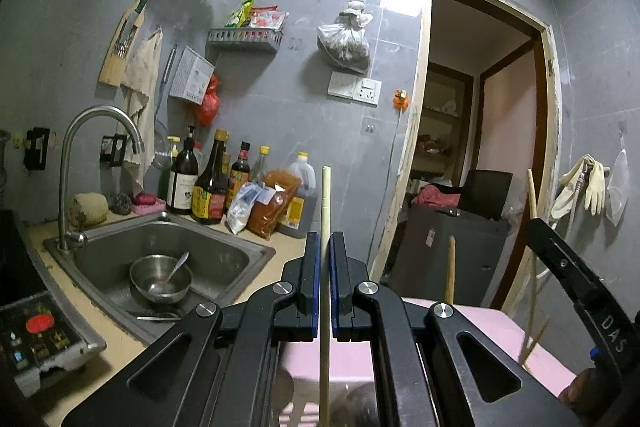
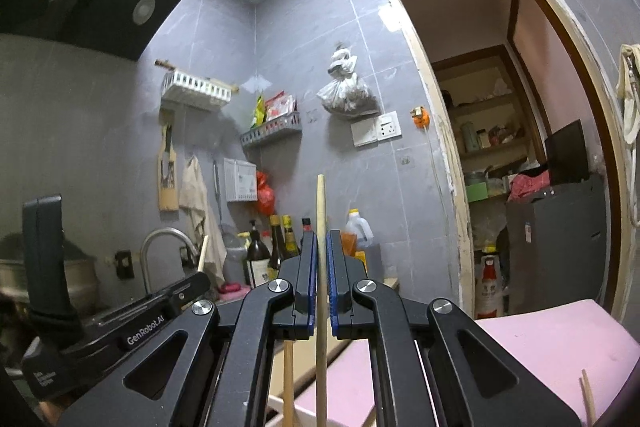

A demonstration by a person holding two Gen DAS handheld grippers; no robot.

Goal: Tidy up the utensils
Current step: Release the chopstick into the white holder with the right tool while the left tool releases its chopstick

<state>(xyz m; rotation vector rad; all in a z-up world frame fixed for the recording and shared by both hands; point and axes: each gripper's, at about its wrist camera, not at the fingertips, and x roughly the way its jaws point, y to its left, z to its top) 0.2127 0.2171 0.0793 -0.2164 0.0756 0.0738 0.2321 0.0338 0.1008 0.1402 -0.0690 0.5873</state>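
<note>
While you hold both arms up toward the grey tiled wall, each gripper is clamped on a single chopstick. Your left gripper [image 1: 325,247] has its jaws nearly together on a pale chopstick [image 1: 326,195], which stands upright between the blue pads and pokes out past the tips toward 12 o'clock. Your right gripper [image 2: 321,247] pinches a wooden chopstick [image 2: 320,203] the same way, upright, its rounded end rising above the jaws.

In the left wrist view, the right gripper [image 1: 576,279] shows at 4 o'clock, with its chopstick's tip [image 1: 451,267] just beside it. Below both grippers lies a pink surface [image 1: 500,331]; whether it is a lid or a box, you cannot tell. More chopsticks [image 1: 532,339] lean at its right edge.

At 9 o'clock in that view, the sink [image 1: 224,259] holds a steel bowl [image 1: 160,279] with a spoon [image 1: 176,267] resting inside it. The tap [image 1: 80,163] arches over the sink. Sauce bottles [image 1: 208,187] stand in a row on the tabletop [image 1: 288,247] behind the sink, near the wall. A doorway [image 1: 492,131] opens at 2 o'clock.
</note>
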